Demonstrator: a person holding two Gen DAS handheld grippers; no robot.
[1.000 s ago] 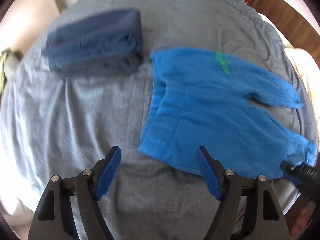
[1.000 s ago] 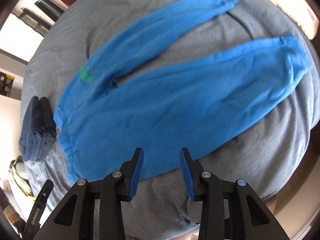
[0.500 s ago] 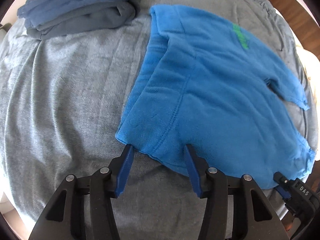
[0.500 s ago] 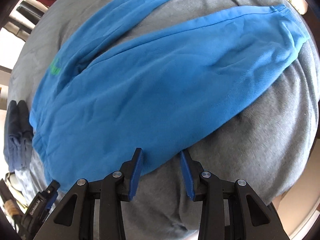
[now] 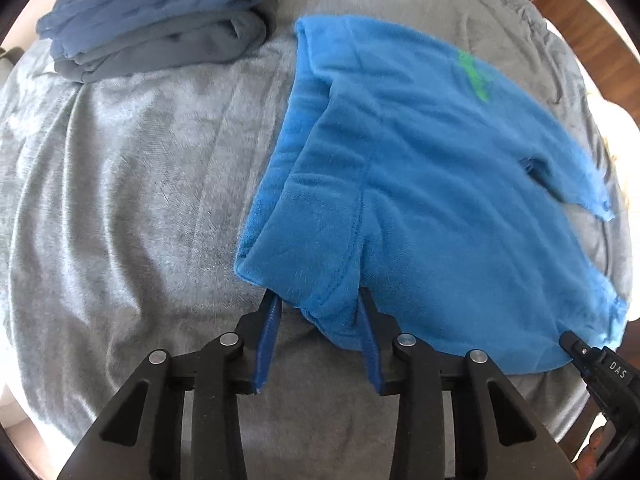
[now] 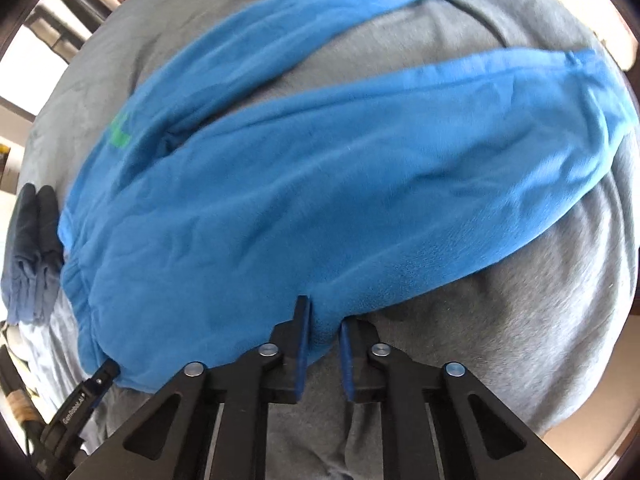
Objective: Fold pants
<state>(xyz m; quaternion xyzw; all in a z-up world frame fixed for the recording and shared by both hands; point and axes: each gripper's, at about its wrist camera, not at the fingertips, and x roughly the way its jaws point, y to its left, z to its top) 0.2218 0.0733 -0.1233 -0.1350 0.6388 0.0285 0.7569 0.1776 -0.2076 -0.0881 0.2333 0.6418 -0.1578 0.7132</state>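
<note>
Bed: grey blanket (image 5: pixel 120 208) spread wide.
Pants: blue pants (image 6: pixel 320 184) flat on the blanket, legs apart, near edge towards both grippers.
Folded pile: dark folded clothes (image 5: pixel 160 20) beside the waistband.
Left gripper (image 5: pixel 318 306): jaws just closing, gathering the waist corner.
Right gripper (image 6: pixel 324 324): jaws just closing, pinching the leg's edge.
Advice: probably lift both together, carrying the near leg evenly over the far one.

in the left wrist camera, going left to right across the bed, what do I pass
folded dark blue clothes at the upper left → bare grey bedspread → left gripper, jaws around the waistband corner → blue pants → the right gripper, at the lower right edge.
</note>
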